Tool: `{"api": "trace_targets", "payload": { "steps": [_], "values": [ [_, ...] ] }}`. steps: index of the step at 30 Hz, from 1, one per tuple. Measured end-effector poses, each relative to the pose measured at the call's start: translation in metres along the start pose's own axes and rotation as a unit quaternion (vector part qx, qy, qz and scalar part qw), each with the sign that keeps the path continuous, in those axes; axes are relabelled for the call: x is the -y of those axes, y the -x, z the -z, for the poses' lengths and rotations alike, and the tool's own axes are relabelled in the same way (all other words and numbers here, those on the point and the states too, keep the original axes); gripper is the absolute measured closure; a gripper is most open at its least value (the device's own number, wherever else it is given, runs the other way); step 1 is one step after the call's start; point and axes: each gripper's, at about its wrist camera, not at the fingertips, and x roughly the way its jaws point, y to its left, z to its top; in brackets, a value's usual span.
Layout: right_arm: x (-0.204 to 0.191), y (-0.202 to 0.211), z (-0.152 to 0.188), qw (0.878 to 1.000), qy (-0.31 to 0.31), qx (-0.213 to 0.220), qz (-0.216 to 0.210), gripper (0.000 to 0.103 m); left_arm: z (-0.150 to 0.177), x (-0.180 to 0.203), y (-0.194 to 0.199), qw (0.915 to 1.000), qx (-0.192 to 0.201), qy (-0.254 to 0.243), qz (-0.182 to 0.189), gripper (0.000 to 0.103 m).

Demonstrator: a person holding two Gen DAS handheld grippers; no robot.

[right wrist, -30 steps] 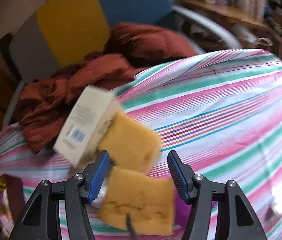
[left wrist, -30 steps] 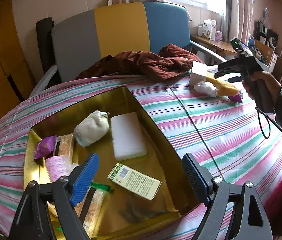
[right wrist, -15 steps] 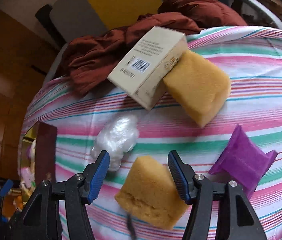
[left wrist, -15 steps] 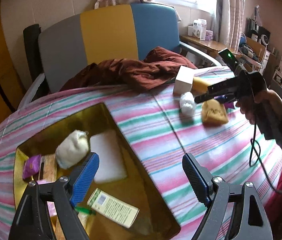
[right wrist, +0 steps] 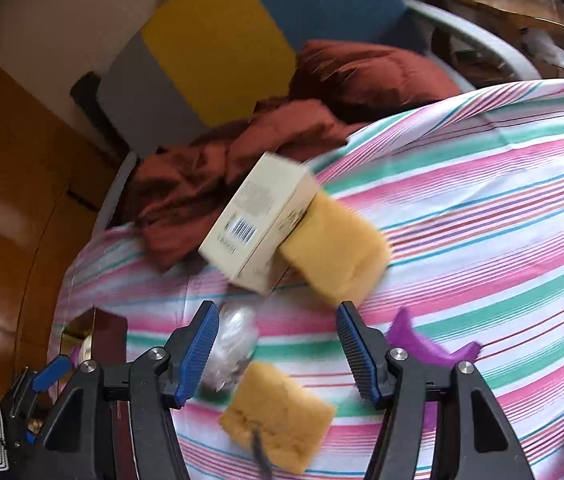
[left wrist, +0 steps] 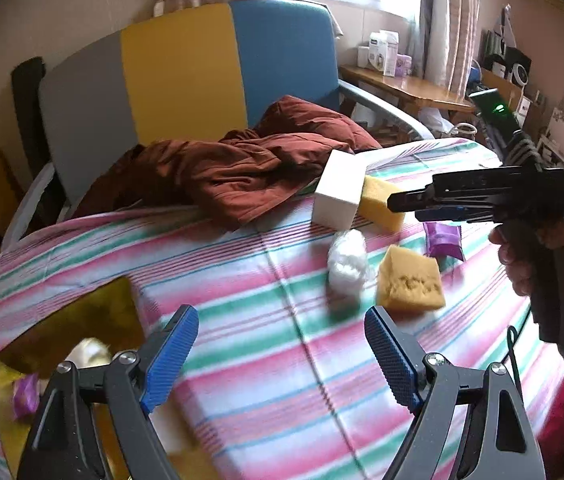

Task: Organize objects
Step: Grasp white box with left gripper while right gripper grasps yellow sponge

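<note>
A yellow sponge (left wrist: pixel 409 284) lies on the striped bench (left wrist: pixel 282 352), just beside a white wad (left wrist: pixel 347 260). A second sponge (left wrist: pixel 381 208) leans against a white box (left wrist: pixel 339 196) behind them; a purple packet (left wrist: pixel 443 238) sits to the right. Both the left hand-held gripper (left wrist: pixel 282 352) and the right hand-held gripper (right wrist: pixel 276 350) are spread wide and empty. A gold tray (left wrist: pixel 82 320) sits at the bench's left.

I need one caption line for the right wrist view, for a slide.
Open right gripper above a yellow sponge on the striped tablecloth, near a cream box.
</note>
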Motion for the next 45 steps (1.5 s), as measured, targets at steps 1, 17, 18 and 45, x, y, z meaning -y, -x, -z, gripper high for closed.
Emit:
{"api": "trace_targets", "payload": {
  "steps": [1, 17, 18, 45],
  "values": [
    [0.003, 0.001, -0.002, 1.0, -0.007, 0.002, 0.0, 0.041, -0.006, 0.003, -0.009, 1.0, -0.004, -0.003, -0.001, 0.017],
    [0.024, 0.013, -0.012, 0.994, -0.016, 0.043, 0.1, 0.041, -0.101, 0.049, -0.113, 0.9925, -0.001, -0.122, 0.014, 0.017],
    [0.025, 0.014, -0.013, 0.994, -0.016, 0.045, 0.103, 0.041, -0.105, 0.052, -0.12, 0.9917, -0.005, -0.127, 0.019, 0.017],
    [-0.023, -0.027, -0.009, 0.964, 0.174, 0.007, 0.202, 0.029, -0.101, 0.001, -0.121, 0.9931, -0.036, -0.051, 0.099, 0.052]
  ]
}}
